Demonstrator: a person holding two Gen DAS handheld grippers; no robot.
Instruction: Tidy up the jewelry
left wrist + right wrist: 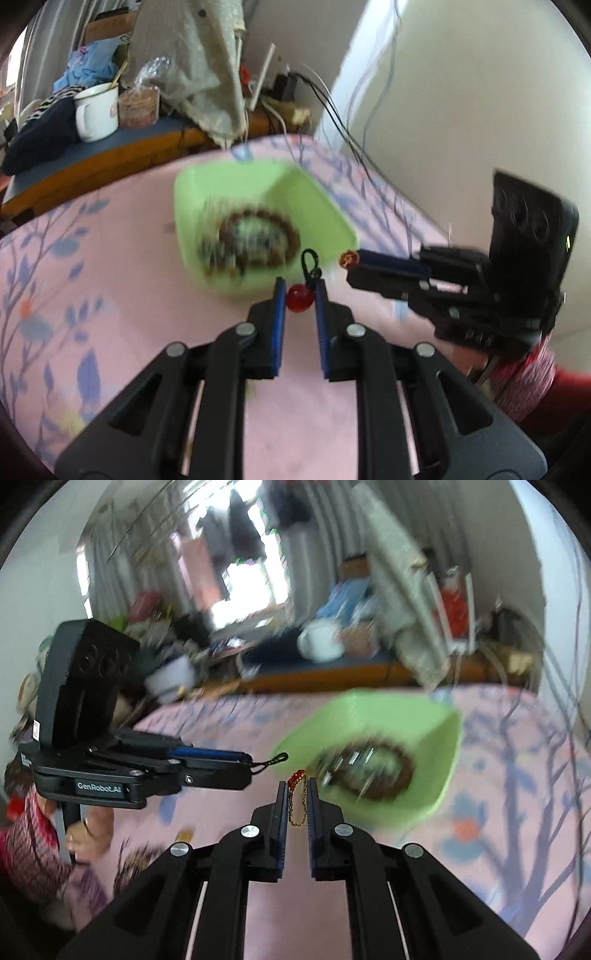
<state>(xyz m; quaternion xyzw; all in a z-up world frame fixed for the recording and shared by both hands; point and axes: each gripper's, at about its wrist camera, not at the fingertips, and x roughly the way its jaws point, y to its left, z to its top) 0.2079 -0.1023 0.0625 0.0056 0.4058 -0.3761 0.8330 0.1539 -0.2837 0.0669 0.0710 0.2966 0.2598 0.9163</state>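
Pink cloth (129, 258) carries a green tray (236, 184) (beads inside); beside it, left gripper (300, 291) clamps a red bead (298, 298), right gripper (298, 794) a gold chain (300, 805).

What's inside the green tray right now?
The green tray holds a brown beaded bracelet coiled around blurred paler pieces. Motion blur hides what those are, and anything underneath.

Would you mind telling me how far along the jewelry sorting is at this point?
Partly done: beaded bracelets already lie in the green tray. In hand: the left gripper pinches a red bead charm by its black cord, and the right gripper holds a gold chain with a red ornament. Both hover near the tray; neither piece is in yet.
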